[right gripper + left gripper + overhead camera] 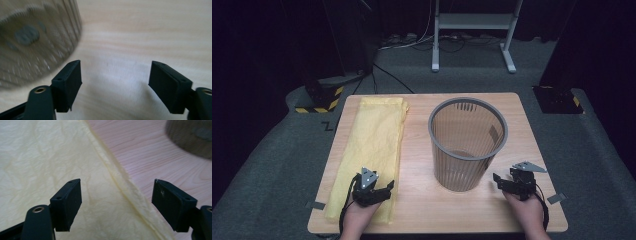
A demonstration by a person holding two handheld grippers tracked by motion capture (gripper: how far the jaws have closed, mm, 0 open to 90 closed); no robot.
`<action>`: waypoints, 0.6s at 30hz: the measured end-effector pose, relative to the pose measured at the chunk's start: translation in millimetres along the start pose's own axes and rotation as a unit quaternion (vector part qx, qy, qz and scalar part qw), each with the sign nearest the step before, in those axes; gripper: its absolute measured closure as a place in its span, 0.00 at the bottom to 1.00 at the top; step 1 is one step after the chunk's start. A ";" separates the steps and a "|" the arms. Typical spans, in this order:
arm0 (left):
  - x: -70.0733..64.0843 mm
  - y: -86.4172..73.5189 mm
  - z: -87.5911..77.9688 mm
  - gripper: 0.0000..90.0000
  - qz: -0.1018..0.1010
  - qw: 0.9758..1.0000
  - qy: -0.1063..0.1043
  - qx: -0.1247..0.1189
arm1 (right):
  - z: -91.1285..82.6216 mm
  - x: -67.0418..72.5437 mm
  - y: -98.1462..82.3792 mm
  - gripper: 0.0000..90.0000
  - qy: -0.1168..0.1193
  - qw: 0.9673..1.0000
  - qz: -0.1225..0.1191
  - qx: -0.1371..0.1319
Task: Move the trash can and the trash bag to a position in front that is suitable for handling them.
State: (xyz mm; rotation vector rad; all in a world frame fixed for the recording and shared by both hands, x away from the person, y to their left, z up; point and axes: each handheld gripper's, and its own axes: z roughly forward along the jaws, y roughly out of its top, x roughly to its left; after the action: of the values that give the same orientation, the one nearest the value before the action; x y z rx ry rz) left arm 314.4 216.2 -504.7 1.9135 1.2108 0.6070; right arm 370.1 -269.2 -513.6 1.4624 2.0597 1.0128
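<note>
Both jaws released, nothing gripped.
Your left gripper [388,188] could pinch only the yellow cloth's [372,145] top layer (edge is folded); your right gripper [498,180] may nudge the basket [467,145].

A light wooden table [422,200] with rounded corners stands on a grey carpeted floor [602,150], its pale grain showing plainly in both gripper views. Small grey tabs of tape jut out near its front left corner [315,205] and its front right corner [557,198]. Beyond the far edge, the two feet of a white metal frame [472,22] rest on the carpet, with a tangle of cables [412,42] lying just to its left. Black bases edged with yellow-and-black hazard stripes sit off the far left corner [319,100] and the far right corner [559,100]. The background is dark.
</note>
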 end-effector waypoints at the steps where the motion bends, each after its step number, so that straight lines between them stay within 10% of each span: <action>1: 0.2 -0.1 0.3 0.26 -0.003 1.000 -0.012 0.000 | -0.9 2.5 2.5 0.30 -0.006 1.000 -0.003 -0.009; 10: 10.1 -0.5 2.4 0.16 -0.007 1.000 -0.021 0.001 | -7.9 22.8 31.6 0.40 0.000 0.998 0.001 -0.058; 18: 17.5 -1.1 1.7 0.16 -0.010 1.000 -0.013 -0.004 | -0.1 45.3 46.7 0.53 -0.012 0.999 0.011 -0.043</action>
State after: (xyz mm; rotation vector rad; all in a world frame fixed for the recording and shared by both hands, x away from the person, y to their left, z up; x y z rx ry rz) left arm 322.6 231.6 -506.8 1.8956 1.2079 0.5751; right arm 383.0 -218.5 -474.8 1.4498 1.9627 1.0742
